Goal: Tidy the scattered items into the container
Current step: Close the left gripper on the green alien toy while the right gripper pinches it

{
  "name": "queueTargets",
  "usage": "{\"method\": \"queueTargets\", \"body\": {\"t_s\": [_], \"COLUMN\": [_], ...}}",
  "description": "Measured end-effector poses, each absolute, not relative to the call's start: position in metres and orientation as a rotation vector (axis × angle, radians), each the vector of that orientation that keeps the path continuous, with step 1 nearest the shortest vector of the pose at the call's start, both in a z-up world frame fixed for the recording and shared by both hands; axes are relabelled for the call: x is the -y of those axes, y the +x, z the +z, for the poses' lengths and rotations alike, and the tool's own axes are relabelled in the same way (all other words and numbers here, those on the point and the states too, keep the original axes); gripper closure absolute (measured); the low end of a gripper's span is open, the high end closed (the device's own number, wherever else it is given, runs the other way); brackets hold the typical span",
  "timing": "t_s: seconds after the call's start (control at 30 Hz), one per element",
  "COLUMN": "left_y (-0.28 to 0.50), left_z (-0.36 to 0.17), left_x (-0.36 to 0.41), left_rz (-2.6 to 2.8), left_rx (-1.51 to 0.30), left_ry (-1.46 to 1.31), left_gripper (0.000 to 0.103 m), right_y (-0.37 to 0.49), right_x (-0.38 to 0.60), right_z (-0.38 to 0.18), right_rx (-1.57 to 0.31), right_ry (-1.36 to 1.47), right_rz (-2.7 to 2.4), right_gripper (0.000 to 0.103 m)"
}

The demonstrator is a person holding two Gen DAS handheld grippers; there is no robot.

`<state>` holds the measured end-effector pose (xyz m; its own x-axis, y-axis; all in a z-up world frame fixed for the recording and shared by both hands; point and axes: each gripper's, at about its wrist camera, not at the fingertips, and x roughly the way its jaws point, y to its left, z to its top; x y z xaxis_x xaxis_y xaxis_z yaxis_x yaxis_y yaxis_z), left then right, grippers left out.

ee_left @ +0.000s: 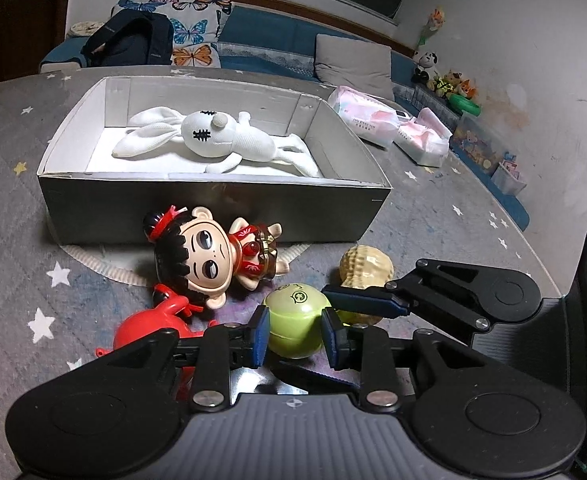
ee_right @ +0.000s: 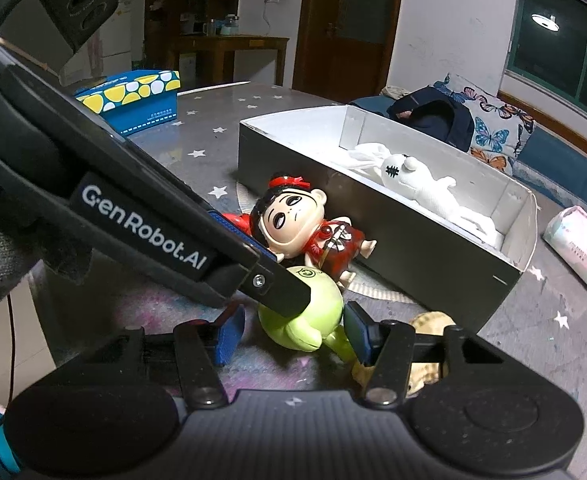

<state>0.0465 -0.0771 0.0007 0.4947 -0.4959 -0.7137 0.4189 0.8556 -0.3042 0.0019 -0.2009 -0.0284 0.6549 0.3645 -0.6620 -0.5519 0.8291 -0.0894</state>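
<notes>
Grey star-patterned counter, with a sofa behind, was seen strewn with toys beside an open grey cardboard box.

A white plush rabbit was already laid inside the box. The left gripper was set around a green plastic ball-shaped toy, pads just beside it but not visibly clamped; the right gripper was held apart at the same toy. A big-headed doll in red dress, a red plastic toy and a tan peanut-shaped toy remained outside. The round toy would best be squeezed across its middle, then lifted clear of the doll.

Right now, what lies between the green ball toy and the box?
In the left wrist view, the doll lies between green ball toy and box.
</notes>
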Motion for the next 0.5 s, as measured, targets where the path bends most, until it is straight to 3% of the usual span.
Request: {"method": "queueTargets", "body": {"t_s": [0.5], "left_y": [0.035], "left_z": [-0.006], "left_x": [0.067], "left_rz": [-0.579], "left_rx": [-0.93], "left_ry": [-0.123], "left_gripper": [0.071], "right_y": [-0.026], "right_x": [0.199], "right_z": [-0.023], "right_rx": [-0.693], "right_ry": [-0.299], "right_rz": [0.558], "right_gripper": [0.048]}}
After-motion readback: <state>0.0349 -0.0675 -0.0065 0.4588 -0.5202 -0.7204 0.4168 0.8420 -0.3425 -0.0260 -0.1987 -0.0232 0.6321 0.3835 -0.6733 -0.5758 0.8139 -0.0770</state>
